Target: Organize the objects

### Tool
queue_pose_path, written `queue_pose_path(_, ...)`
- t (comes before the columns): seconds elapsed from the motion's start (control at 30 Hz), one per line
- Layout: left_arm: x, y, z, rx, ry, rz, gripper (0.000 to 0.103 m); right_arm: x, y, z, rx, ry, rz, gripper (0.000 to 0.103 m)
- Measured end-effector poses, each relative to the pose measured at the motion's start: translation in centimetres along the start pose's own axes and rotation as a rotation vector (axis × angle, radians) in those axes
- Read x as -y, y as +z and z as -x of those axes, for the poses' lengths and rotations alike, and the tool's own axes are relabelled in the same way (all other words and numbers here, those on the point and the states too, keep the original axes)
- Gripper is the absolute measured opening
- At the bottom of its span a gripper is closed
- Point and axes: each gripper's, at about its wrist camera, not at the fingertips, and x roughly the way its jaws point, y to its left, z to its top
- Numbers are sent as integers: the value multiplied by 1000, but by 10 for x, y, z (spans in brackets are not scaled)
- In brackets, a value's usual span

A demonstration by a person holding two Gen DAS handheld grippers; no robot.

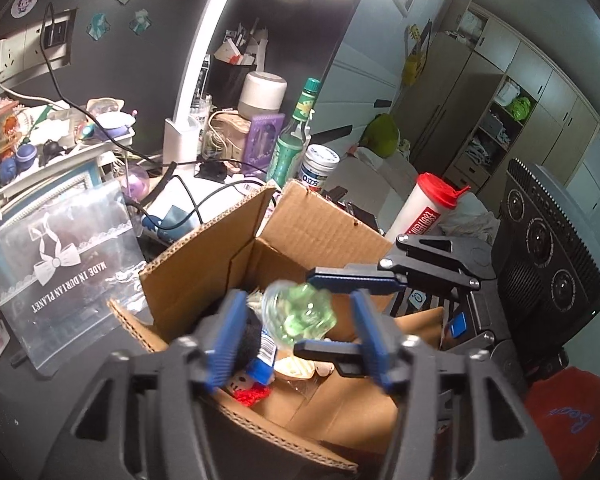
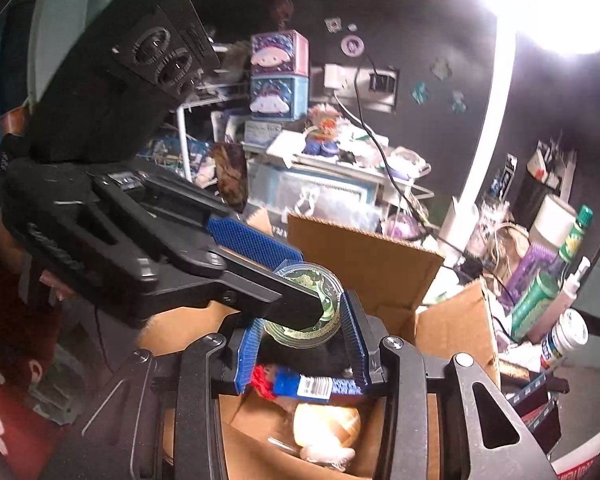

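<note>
Green see-through plastic tub (image 2: 306, 280), small and round, hangs over the open brown cardboard box (image 1: 204, 264). It sits right in the middle of both views, a bit blurry in the left one.

The right gripper (image 2: 303, 312) looks to be pinching the tub, with a blue pad on each side of it. The left gripper (image 1: 297, 300) has its claw spread wide. Its blue pads (image 1: 228, 340) stand away from the tub and do not touch it.

Down in the box lies a little doll with red yarn hair (image 1: 252, 394), at 6 o'clock from the tub. A pale round thing (image 2: 326, 420) lies near the doll.

From the box in the left view, a tall green glass bottle (image 1: 296, 136) stands at 12 o'clock. A white cup with a red lid (image 1: 420, 208) stands at 2 o'clock. A clear plastic sheet with a white bow print (image 1: 64, 256) leans at 9 o'clock.
</note>
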Motion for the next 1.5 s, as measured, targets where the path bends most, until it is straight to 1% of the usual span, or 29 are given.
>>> queue_pose_path(0.03,0,0,2,9,7,-1,69,1,-1,1,-2,-5,-1,39)
queue_pose_path(0.17,-1,0,9,25,33,0,76,4,-3,2,-5,-20,-16,39)
queue_pose_path(0.2,-1,-1,11,28,47,-1,81,5,-3,2,-5,-21,-18,39)
queue_pose_path(0.23,0,-2,14,34,63,-5,83,5,-3,3,-6,-25,-19,39)
queue_pose_path(0.37,1,-8,27,57,100,-5,85,1,-2,2,-13,-35,-15,40)
queue_pose_path(0.47,2,-14,39,86,141,1,90,-3,-2,2,-17,-40,-13,42)
queue_pose_path(0.53,2,-19,48,102,166,2,92,-6,-1,4,-15,-41,-14,50)
queue_pose_path(0.67,3,-30,66,128,198,9,94,-15,1,7,-14,-48,-6,54)
queue_pose_path(0.73,4,-36,76,145,216,16,97,-19,2,9,-10,-55,-3,62)
queue_pose_path(0.83,6,-47,92,176,244,22,102,-26,3,12,2,-58,2,68)
queue_pose_path(0.9,7,-54,103,201,269,30,102,-31,4,13,12,-59,3,73)
queue_pose_path(1.03,8,-68,118,250,340,42,102,-38,4,13,33,-60,6,89)
queue_pose_path(1.1,7,-75,123,280,387,48,102,-41,4,13,45,-56,6,92)
queue_pose_path(1.17,4,-85,126,312,441,62,102,-42,3,14,69,-52,1,93)
queue_pose_path(1.23,-1,-93,126,333,490,88,102,-42,1,16,98,-48,-2,99)
queue_pose_path(1.3,-5,-98,124,333,515,111,102,-42,-1,21,142,-14,-11,103)
queue_pose_path(1.4,-11,-104,121,343,552,133,102,-43,-3,24,177,42,-19,103)
queue_pose_path(1.5,-13,-107,118,367,604,154,102,-47,-4,22,186,36,-8,103)
